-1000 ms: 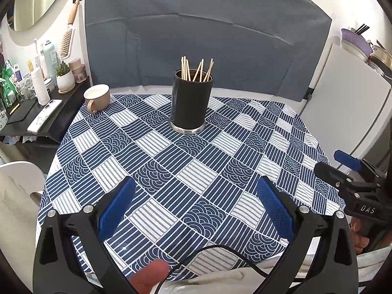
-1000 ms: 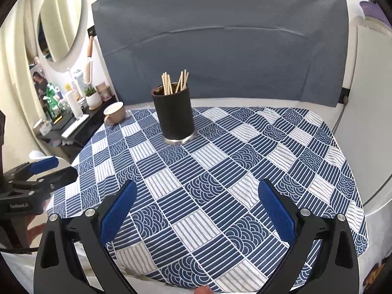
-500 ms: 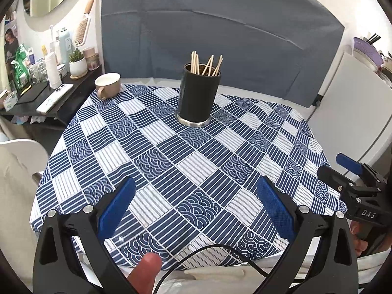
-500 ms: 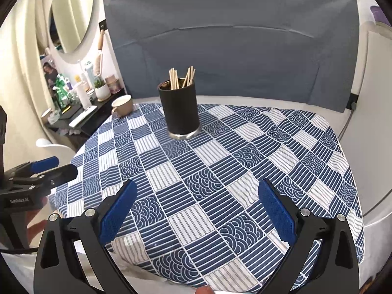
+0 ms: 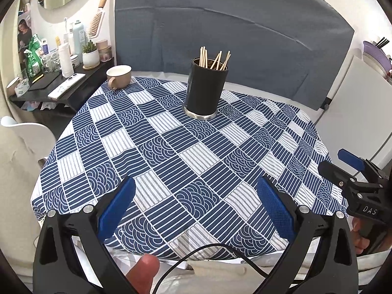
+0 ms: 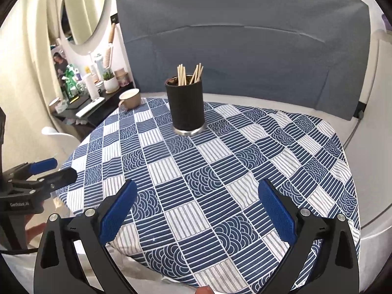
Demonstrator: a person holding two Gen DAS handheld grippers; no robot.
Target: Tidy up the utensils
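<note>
A black cylindrical holder [image 5: 205, 89] [image 6: 186, 104] with a metal base stands upright at the far middle of the round table, with several wooden chopsticks [image 5: 213, 58] [image 6: 189, 74] sticking out of it. My left gripper [image 5: 196, 205] hangs open over the table's near edge, nothing between its blue pads. My right gripper [image 6: 197, 207] is open too, over the near edge, empty. Each gripper shows at the side of the other's view: the right gripper [image 5: 352, 171], the left gripper [image 6: 41, 171].
A blue-and-white patterned cloth [image 5: 186, 161] covers the table. A beige cup [image 5: 119, 75] [image 6: 129, 99] sits at the far left edge. A dark shelf [image 5: 49, 85] with bottles and a plant is at left, a white chair [image 5: 22, 132] near left, a grey backdrop [image 5: 232, 36] behind.
Both grippers have pulled back and up a little, so the holder looks farther away and more of the table's near edge shows. Both stay open.
</note>
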